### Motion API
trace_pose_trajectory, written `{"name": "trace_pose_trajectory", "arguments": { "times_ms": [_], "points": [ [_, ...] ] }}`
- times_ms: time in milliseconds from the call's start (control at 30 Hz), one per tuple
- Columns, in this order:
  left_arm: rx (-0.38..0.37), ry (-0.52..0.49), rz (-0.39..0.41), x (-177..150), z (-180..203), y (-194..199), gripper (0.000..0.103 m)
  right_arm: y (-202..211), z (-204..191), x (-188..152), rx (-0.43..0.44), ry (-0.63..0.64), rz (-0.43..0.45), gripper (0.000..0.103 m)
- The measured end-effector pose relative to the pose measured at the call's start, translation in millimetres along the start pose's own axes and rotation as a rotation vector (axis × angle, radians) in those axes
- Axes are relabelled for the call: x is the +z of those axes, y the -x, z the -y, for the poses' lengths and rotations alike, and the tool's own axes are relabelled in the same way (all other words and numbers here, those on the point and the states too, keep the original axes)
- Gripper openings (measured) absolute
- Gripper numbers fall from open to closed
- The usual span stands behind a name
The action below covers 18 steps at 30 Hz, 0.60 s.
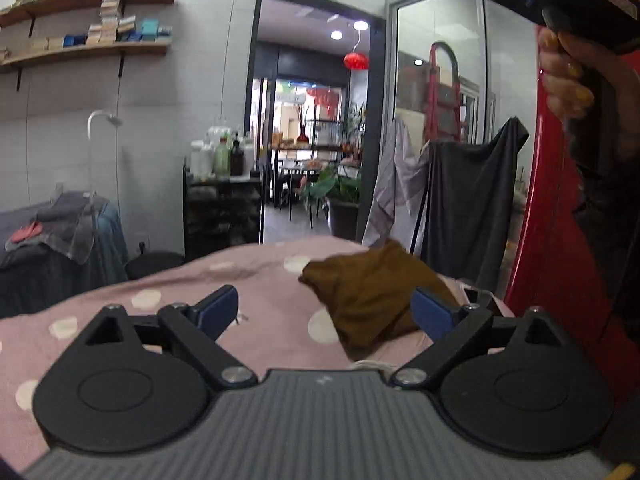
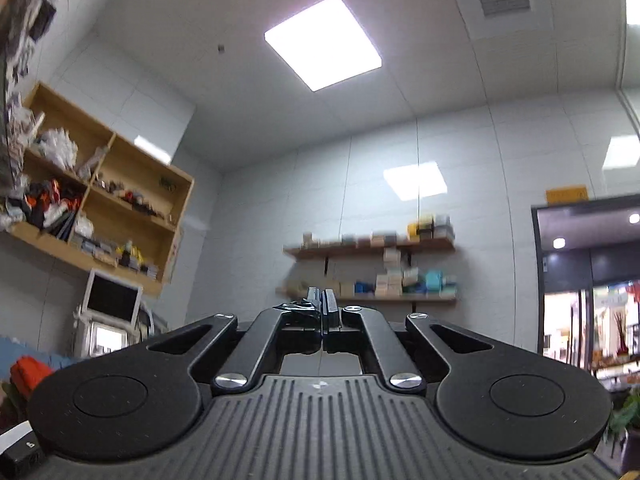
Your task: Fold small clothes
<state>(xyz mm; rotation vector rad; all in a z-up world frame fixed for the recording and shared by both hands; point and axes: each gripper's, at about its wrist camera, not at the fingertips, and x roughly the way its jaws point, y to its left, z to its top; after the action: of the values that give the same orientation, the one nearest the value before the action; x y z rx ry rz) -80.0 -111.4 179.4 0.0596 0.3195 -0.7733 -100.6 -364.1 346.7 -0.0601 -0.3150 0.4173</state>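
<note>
In the left wrist view my left gripper (image 1: 325,312) is open, with blue pads, low over a pink cloth with white dots (image 1: 168,304). A crumpled brown garment (image 1: 368,300) lies on the cloth just ahead, between the fingers and nearer the right one. A red garment (image 1: 552,240) hangs down at the right below a hand that holds the other gripper's handle. In the right wrist view my right gripper (image 2: 322,304) is shut and points up at the wall and ceiling; the red garment does not show there.
A dark grey cloth (image 1: 472,200) and a pale one hang on a rack behind the table. A pile of clothes (image 1: 64,224) lies at the left. Wall shelves (image 1: 88,44) hold small boxes. An open doorway (image 1: 312,140) is straight ahead.
</note>
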Motion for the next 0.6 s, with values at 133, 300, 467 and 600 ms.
{"name": "trace_pose_trajectory", "arguments": {
  "times_ms": [133, 300, 467, 600],
  "points": [
    [-0.126, -0.024, -0.168, -36.3, -26.0, -22.2, 0.095, -10.2, 15.1, -81.9, 0.026, -0.144, -0.372, 0.053],
    [-0.216, -0.077, -0.401, -89.4, -18.1, -43.5, 0.084, -3.5, 12.8, -196.8, 0.011, -0.164, -0.828, 0.058],
    [-0.264, -0.135, -0.486, -114.5, 2.4, -51.9, 0.084, 2.8, 8.2, -264.3, 0.002, -0.341, -1.034, 0.062],
    [-0.279, -0.159, -0.511, -124.6, 9.8, -61.9, 0.084, -7.5, 5.9, -288.8, -0.066, -0.309, -1.142, 0.075]
  ]
}}
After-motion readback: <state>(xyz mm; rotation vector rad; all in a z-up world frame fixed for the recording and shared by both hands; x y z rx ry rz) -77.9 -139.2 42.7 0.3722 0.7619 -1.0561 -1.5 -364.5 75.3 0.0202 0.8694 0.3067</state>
